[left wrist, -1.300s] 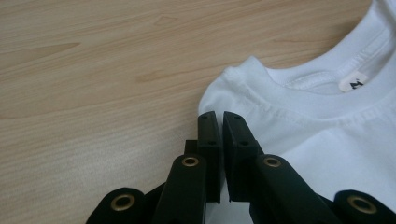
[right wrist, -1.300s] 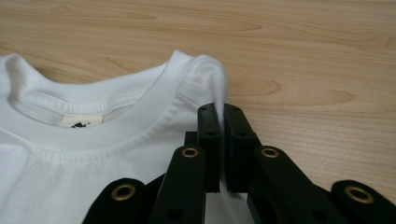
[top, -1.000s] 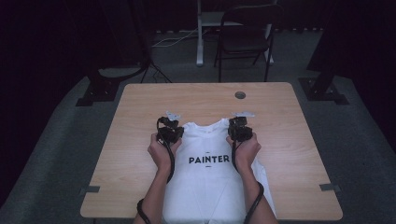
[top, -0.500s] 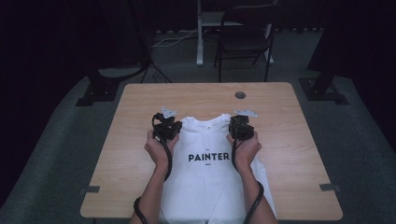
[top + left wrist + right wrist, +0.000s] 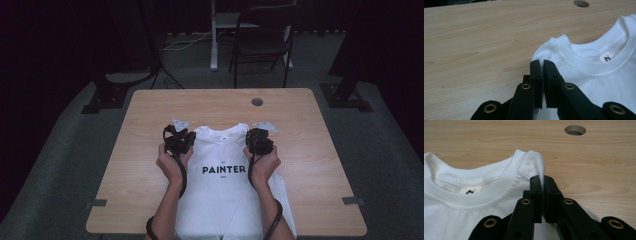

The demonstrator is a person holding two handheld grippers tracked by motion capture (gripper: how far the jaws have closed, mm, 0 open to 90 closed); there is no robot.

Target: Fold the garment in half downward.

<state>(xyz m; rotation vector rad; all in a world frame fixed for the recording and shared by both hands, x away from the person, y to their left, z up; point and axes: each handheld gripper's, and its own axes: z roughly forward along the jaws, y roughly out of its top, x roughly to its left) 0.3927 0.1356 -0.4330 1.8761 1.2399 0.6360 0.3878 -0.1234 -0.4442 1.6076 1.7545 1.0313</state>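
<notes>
The table [image 5: 150,150] spreads beyond both grippers. The white shirt [image 5: 225,190] lies flat between them, collar ahead. The left gripper [image 5: 542,65] pinches its left shoulder; the right gripper [image 5: 543,181] pinches the other. A cable hole [image 5: 575,130] sits ahead.

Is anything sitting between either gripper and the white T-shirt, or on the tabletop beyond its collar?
Nothing visible. The left gripper and right gripper are each already shut on a shoulder fold of the T-shirt. The table beyond the collar is bare wood apart from a cable hole, flush with the surface.
</notes>
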